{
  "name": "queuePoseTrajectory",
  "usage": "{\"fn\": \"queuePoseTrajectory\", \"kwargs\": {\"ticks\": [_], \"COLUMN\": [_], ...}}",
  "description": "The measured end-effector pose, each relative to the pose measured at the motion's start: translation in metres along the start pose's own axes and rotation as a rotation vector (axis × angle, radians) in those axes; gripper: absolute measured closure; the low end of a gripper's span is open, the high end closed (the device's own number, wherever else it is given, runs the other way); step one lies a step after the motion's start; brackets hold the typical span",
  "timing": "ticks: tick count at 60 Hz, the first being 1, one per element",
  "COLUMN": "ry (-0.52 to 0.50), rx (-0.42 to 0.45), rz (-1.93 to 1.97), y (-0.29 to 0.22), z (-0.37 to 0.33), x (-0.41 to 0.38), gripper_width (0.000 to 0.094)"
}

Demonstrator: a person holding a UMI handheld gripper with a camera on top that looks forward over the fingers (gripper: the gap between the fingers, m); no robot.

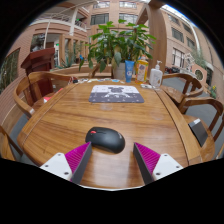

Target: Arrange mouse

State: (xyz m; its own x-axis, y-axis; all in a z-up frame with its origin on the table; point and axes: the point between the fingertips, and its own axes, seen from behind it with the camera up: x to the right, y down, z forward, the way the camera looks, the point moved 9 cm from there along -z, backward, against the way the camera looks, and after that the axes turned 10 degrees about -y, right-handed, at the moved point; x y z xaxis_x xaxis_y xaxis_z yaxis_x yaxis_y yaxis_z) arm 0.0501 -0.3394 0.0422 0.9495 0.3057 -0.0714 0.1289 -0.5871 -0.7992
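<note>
A black computer mouse [105, 138] lies on the round wooden table [60, 120], just ahead of my fingers and slightly left of their middle. A patterned mouse mat [117, 94] lies flat further back on the table. My gripper [111, 160] is open, its magenta pads [77, 158] wide apart, with bare wood between them. The mouse is beyond the fingertips, not between them.
Several bottles and a jar [141, 70] stand at the table's far edge by a leafy potted plant [118, 42]. Wooden chairs [35, 88] ring the table on both sides. A building with windows rises behind.
</note>
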Motion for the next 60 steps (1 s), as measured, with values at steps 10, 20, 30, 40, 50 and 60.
{"fn": "queuePoseTrajectory", "kwargs": {"ticks": [10, 20, 30, 40, 50, 60], "ry": [0.012, 0.055, 0.027, 0.041, 0.076, 0.091], "rx": [0.018, 0.047, 0.035, 0.028, 0.031, 0.071], "rz": [-0.006, -0.001, 0.038, 0.013, 0.046, 0.042], "y": [-0.019, -0.038, -0.043, -0.044, -0.044, -0.067], "z": [0.026, 0.049, 0.058, 0.059, 0.058, 0.036], "x": [0.012, 0.033, 0.034, 0.027, 0.025, 0.025], "gripper_width": [0.0078, 0.0082, 0.0314, 0.0523, 0.0577, 0.0578]}}
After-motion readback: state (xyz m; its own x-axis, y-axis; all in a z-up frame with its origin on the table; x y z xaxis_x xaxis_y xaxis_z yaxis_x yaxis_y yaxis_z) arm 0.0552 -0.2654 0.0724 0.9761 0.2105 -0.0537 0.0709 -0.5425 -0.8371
